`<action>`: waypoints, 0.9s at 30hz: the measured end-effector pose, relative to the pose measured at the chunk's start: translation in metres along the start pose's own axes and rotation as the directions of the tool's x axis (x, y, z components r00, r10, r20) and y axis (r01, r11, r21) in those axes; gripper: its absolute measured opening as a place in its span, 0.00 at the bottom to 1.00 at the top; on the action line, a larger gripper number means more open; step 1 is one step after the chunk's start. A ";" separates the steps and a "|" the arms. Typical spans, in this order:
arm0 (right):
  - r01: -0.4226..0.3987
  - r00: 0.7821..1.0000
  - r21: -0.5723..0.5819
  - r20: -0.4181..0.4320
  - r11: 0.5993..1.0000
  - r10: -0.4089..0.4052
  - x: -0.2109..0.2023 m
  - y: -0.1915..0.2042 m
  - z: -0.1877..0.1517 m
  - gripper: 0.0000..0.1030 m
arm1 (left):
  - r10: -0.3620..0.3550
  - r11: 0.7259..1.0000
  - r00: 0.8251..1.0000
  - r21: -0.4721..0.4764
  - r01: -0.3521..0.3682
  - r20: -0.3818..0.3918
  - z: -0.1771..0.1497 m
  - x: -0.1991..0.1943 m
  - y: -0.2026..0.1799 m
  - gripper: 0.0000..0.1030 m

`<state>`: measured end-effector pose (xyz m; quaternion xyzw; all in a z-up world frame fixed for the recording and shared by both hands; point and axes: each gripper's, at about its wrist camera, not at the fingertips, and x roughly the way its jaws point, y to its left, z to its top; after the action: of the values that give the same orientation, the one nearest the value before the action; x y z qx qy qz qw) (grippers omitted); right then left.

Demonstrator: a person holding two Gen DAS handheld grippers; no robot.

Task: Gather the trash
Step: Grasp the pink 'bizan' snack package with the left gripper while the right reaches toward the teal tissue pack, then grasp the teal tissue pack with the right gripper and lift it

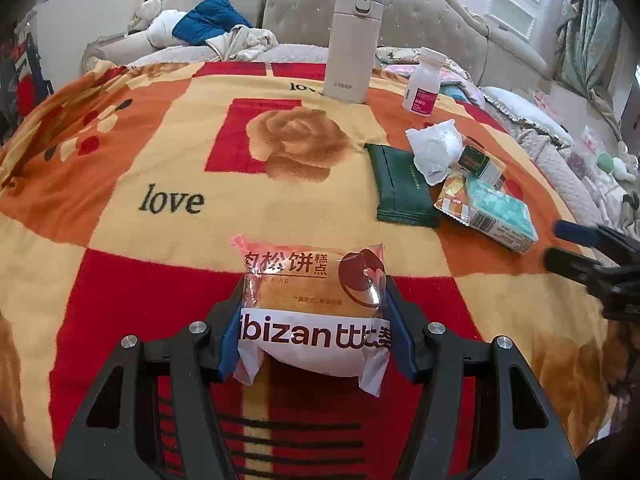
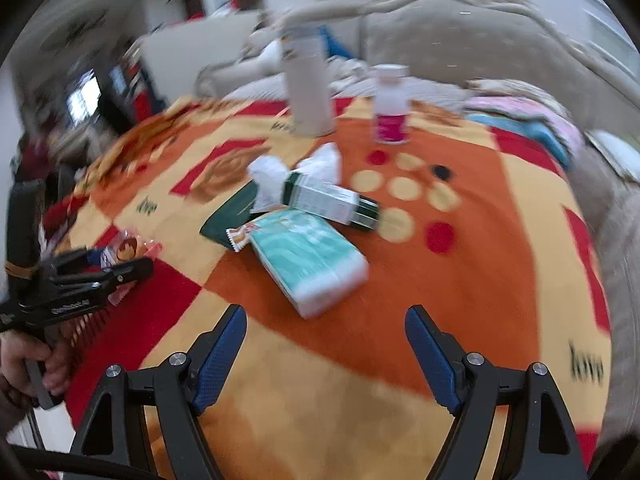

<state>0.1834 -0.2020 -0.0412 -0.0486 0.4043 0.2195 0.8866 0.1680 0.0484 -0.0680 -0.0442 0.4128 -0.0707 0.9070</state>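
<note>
Left gripper (image 1: pixel 314 320) is clamped on the snack packet (image 1: pixel 316 300), held near, over the blanket (image 1: pixel 160 240). Right gripper (image 2: pixel 326 356) is spread wide and empty, aimed at the pile further right: crumpled tissue (image 1: pixel 436 148), green pouch (image 1: pixel 400 188), teal box (image 1: pixel 500 212), small green carton (image 1: pixel 482 164). No bin visible. Judging by this, collection has barely begun; the pile is untouched.

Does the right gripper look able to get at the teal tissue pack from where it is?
Probably yes: the right gripper is open, and the teal tissue pack lies just ahead with bare blanket between.
</note>
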 end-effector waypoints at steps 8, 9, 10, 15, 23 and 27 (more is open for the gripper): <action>-0.029 0.997 -0.102 -0.072 0.994 0.022 0.049 0.003 0.025 0.73 | -0.004 1.000 1.000 -0.025 0.004 0.007 0.000 0.000 0.004 0.58; -0.037 0.997 -0.108 -0.072 0.993 0.030 0.052 0.005 0.027 0.71 | -0.003 1.000 1.000 -0.025 0.003 0.007 0.001 0.000 0.004 0.58; -0.030 0.997 -0.117 -0.072 0.993 0.021 0.054 0.007 0.029 0.69 | -0.003 1.000 1.000 -0.025 0.003 0.007 0.001 0.000 0.004 0.58; -0.045 0.997 -0.088 -0.072 0.995 0.039 0.049 0.012 0.028 0.52 | -0.003 1.000 1.000 -0.024 0.003 0.006 0.001 0.000 0.004 0.58; -0.051 0.999 -0.030 0.001 0.998 0.051 -0.015 0.025 -0.021 0.50 | 0.001 1.000 1.000 -0.020 -0.001 0.004 0.000 0.001 0.004 0.58; -0.064 0.990 0.100 0.128 0.993 0.051 -0.055 0.023 -0.055 0.50 | 0.004 1.000 1.000 -0.018 -0.004 0.002 0.000 0.001 0.003 0.58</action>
<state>0.1035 -0.2157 -0.0352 0.0232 0.3601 0.2264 0.9047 0.1693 0.0515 -0.0695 -0.0518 0.4125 -0.0651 0.9072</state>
